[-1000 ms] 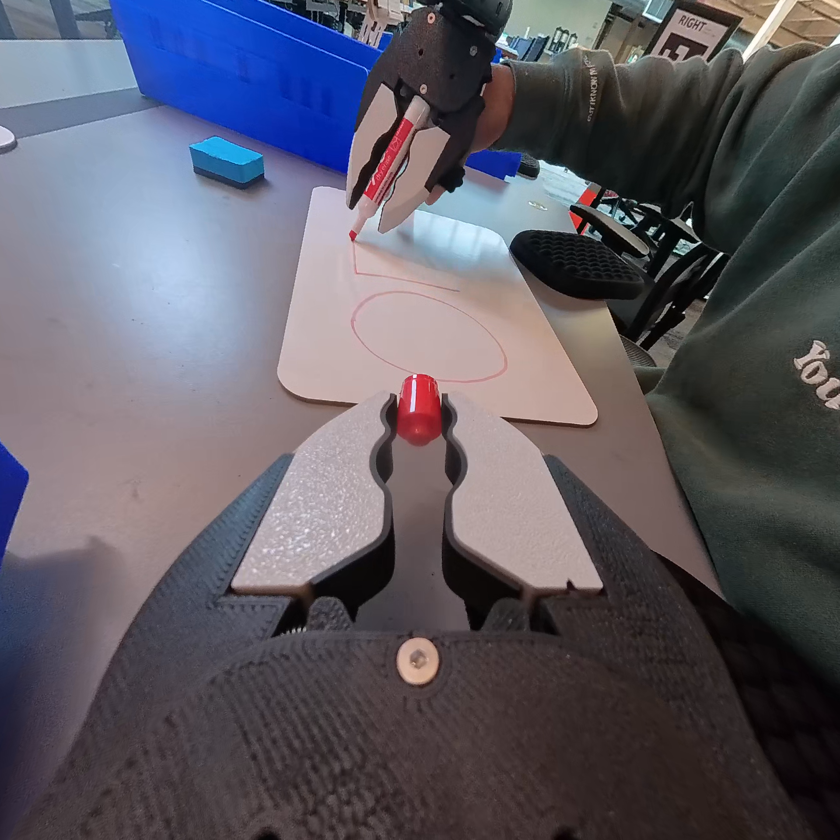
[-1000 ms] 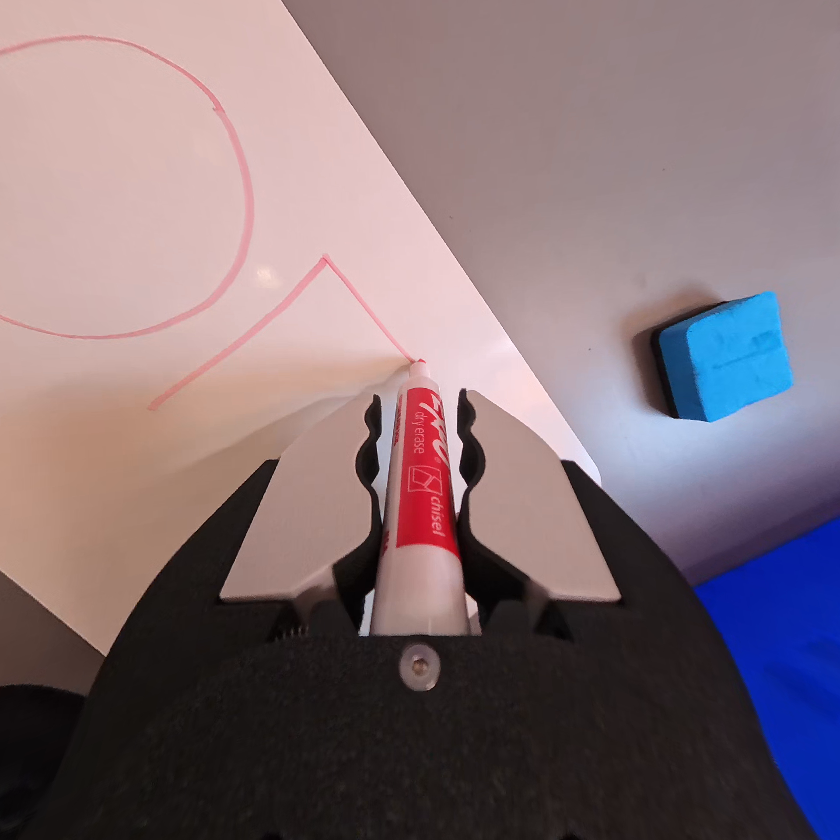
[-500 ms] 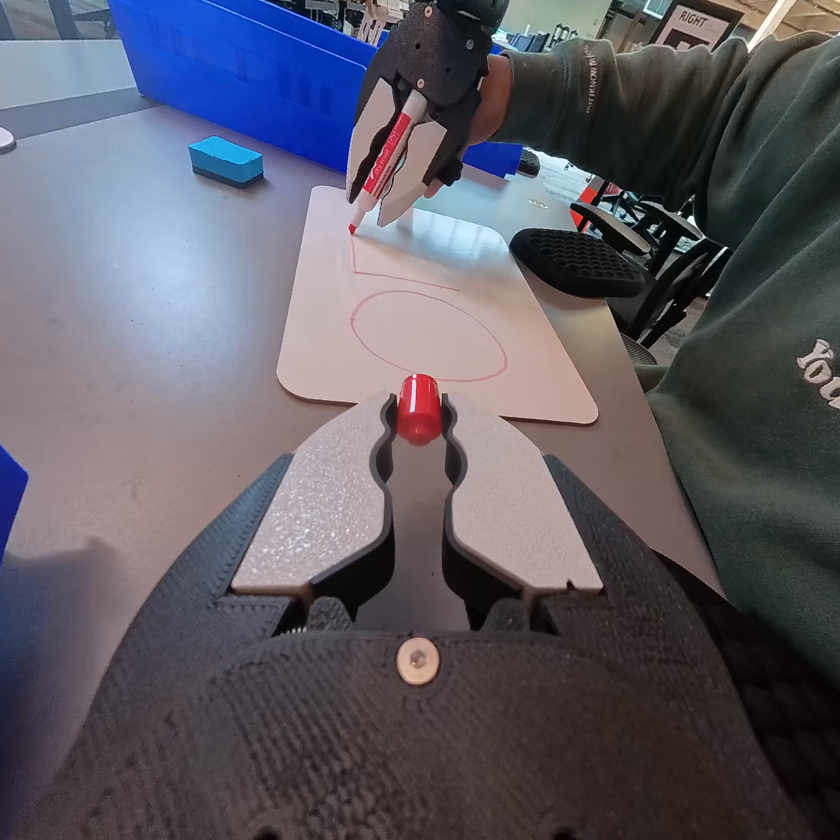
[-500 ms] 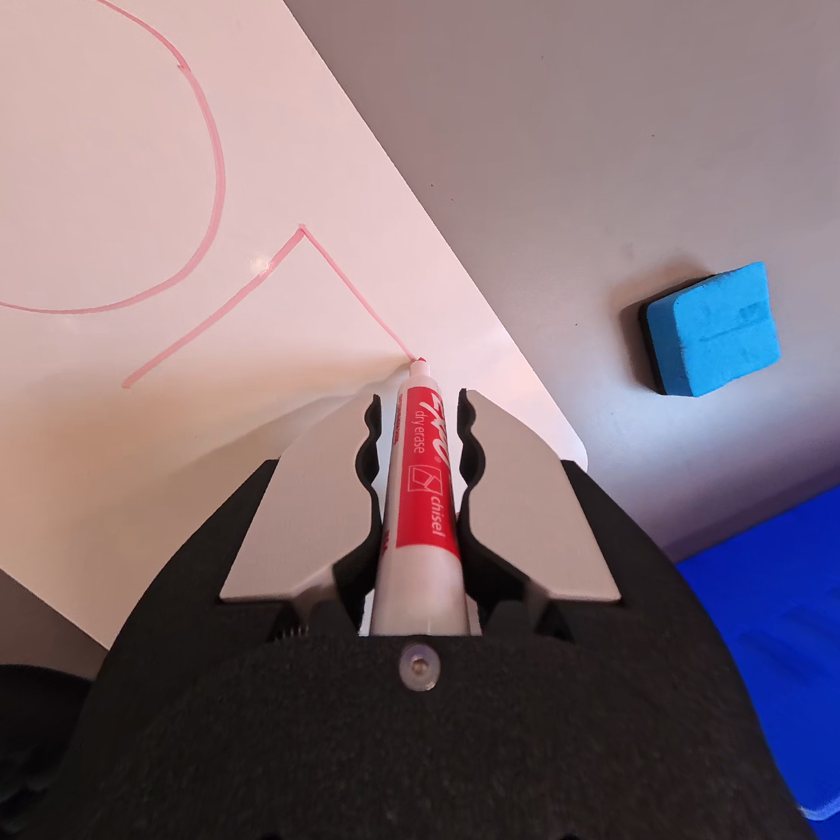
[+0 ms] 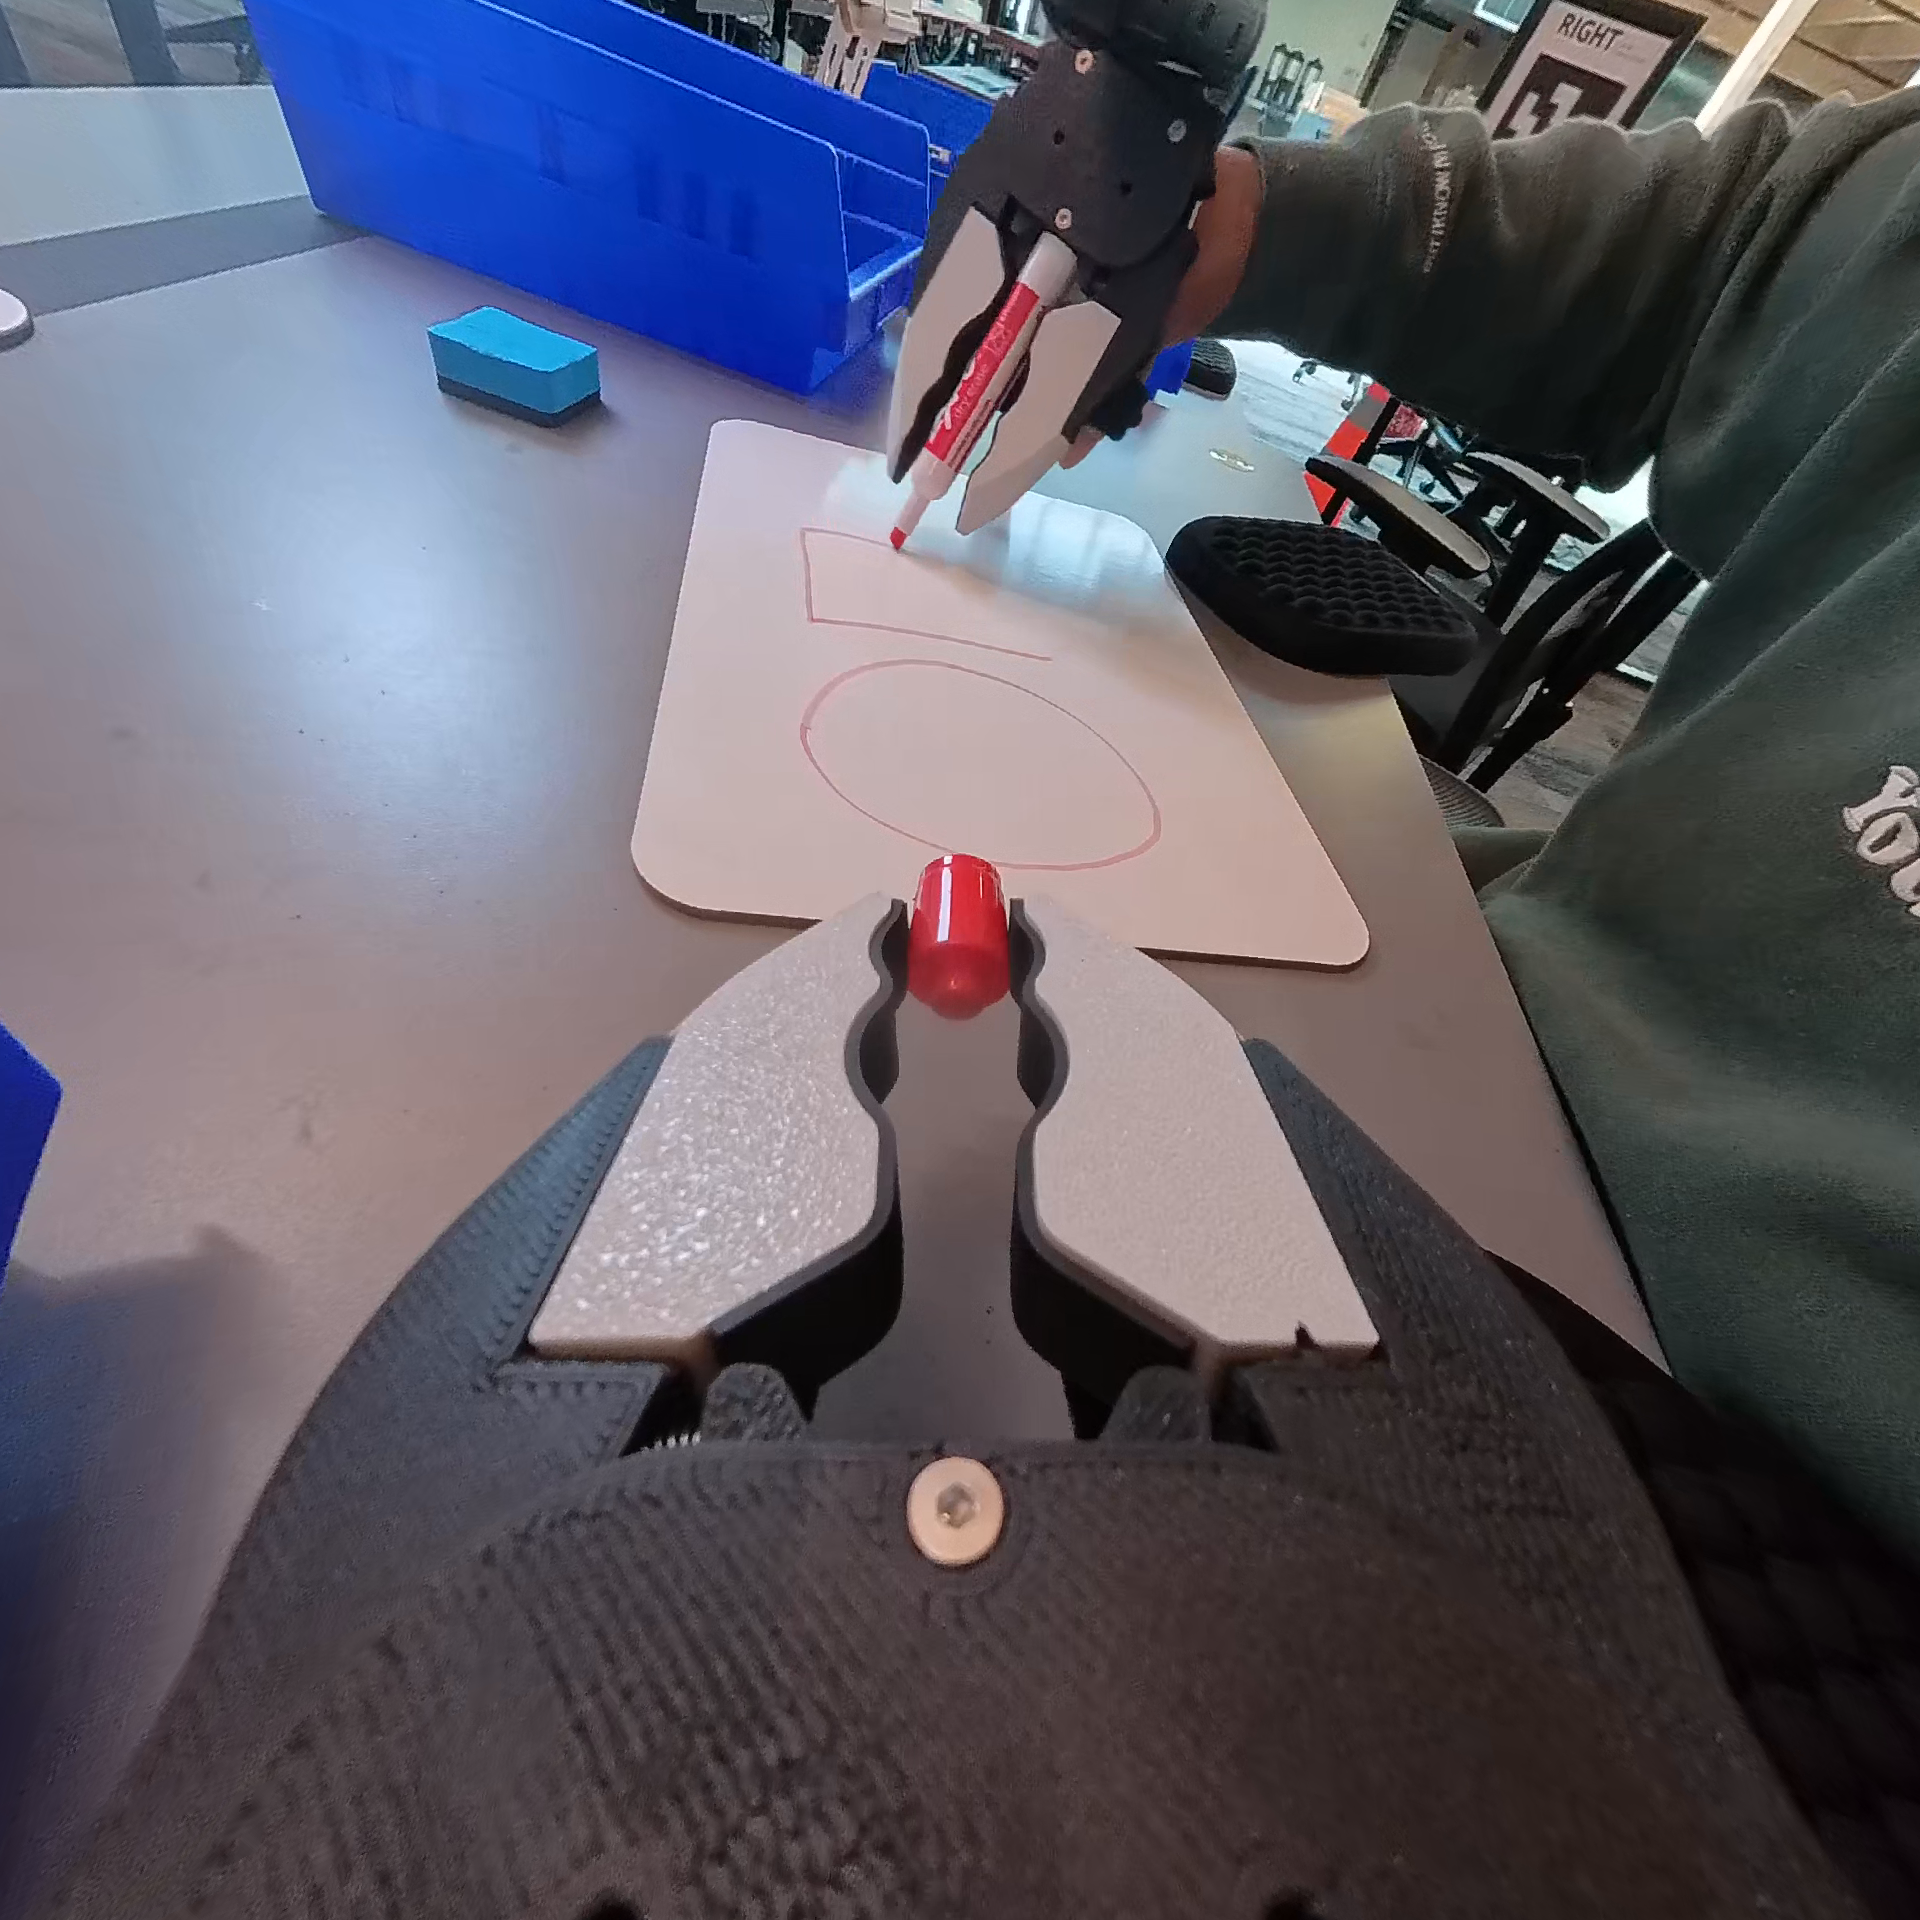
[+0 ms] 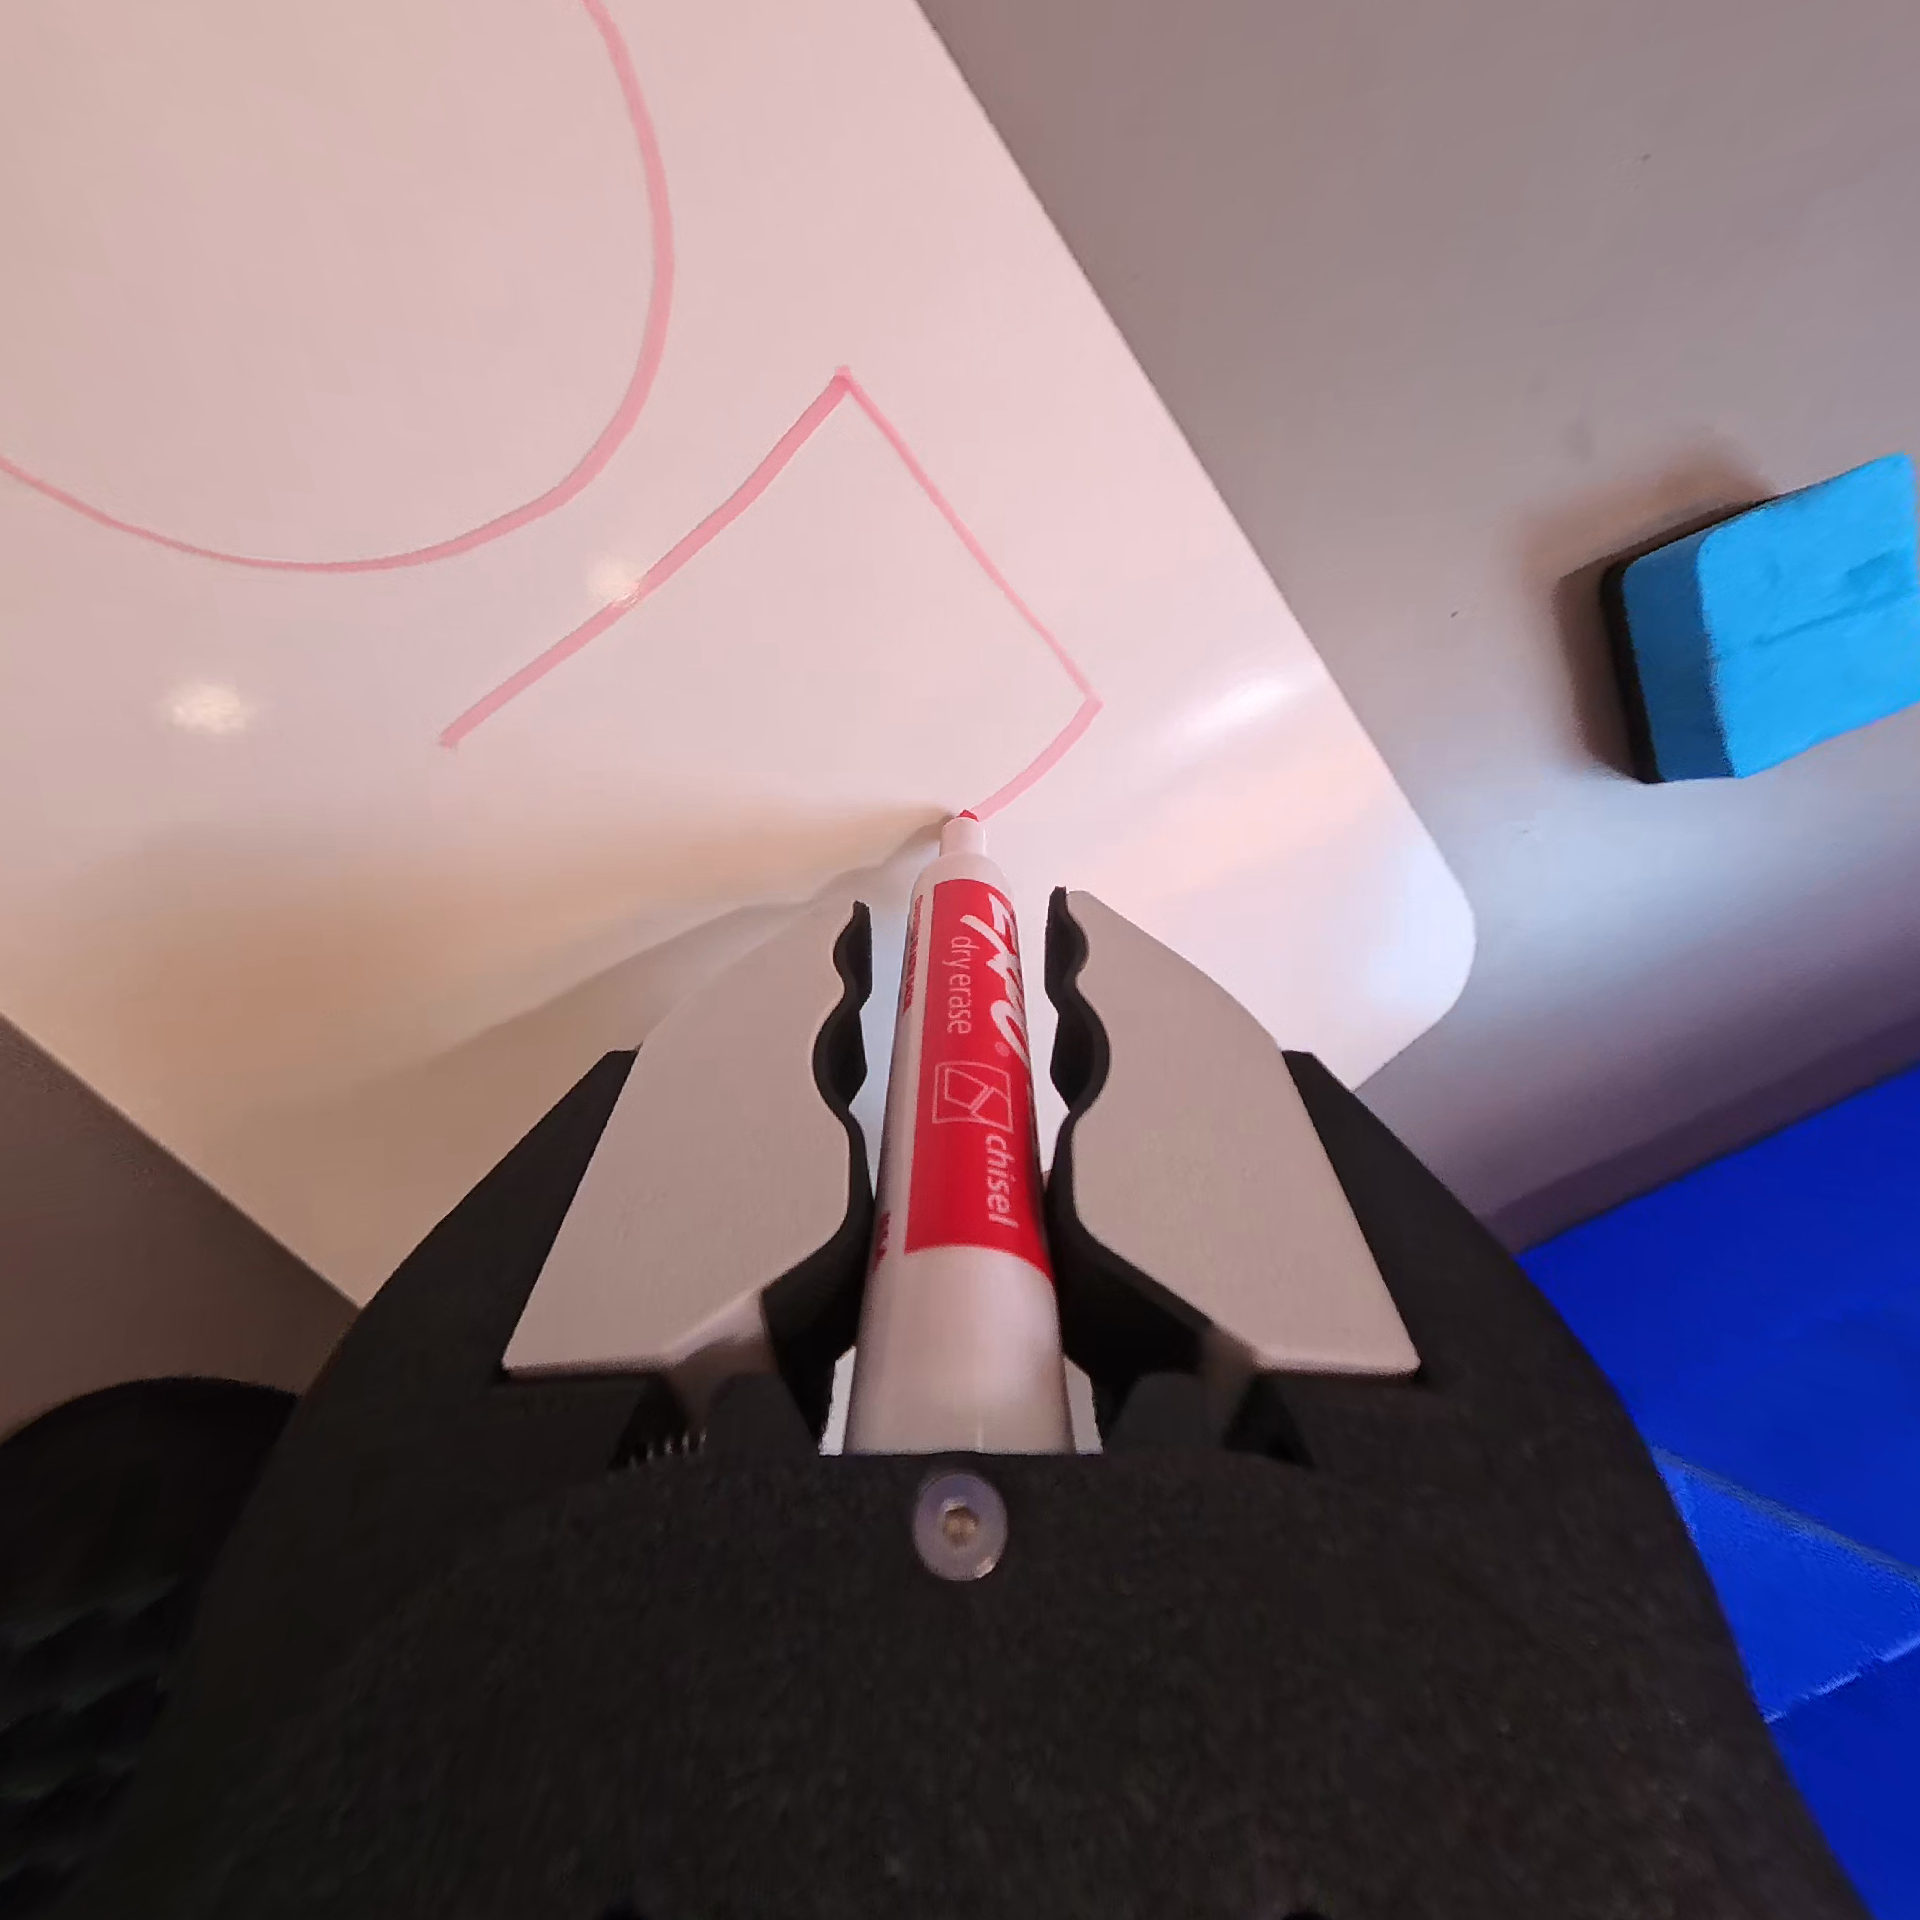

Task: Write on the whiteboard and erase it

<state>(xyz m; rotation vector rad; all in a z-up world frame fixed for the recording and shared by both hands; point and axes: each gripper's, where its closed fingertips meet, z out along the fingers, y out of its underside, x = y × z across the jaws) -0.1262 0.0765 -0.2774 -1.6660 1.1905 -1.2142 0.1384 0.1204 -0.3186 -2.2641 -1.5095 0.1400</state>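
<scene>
Between the grey fingers of the right gripper (image 6: pixel 961 914) sits a white dry-erase marker with a red label (image 6: pixel 971 1101), clamped along its barrel, its red tip touching the flat white whiteboard with rounded corners (image 6: pixel 312 312). Ahead of that tip a thin red angular outline (image 6: pixel 914 488) of three connected strokes ends at the nib, and beyond it, to the upper left, runs part of a red oval (image 6: pixel 655 260). Off to the right of this gripper, on the grey desk (image 6: pixel 1455 260), lies a blue foam eraser with a black base (image 6: pixel 1777 623), apart from the whiteboard's edge. A blue plastic bin (image 6: pixel 1766 1403) shows at lower right.

From the left wrist view, the left gripper (image 5: pixel 956 920) pinches a small red marker cap (image 5: pixel 956 945) at its fingertips, which overlap the near edge of the whiteboard (image 5: pixel 727 779) in this view; whether it touches the desk (image 5: pixel 312 727) cannot be told. Far ahead, the right gripper (image 5: pixel 940 499) leans down over the far end of the board with the marker (image 5: pixel 977 384) pointing at the outline (image 5: pixel 810 582), the oval (image 5: pixel 977 764) lying nearer. The eraser (image 5: pixel 514 358) rests ahead and to the left, near the long blue bin (image 5: pixel 582 177). A black honeycomb-patterned pad (image 5: pixel 1320 592) lies to the right of the board, and a green sleeve (image 5: pixel 1558 270) extends behind the right gripper.
</scene>
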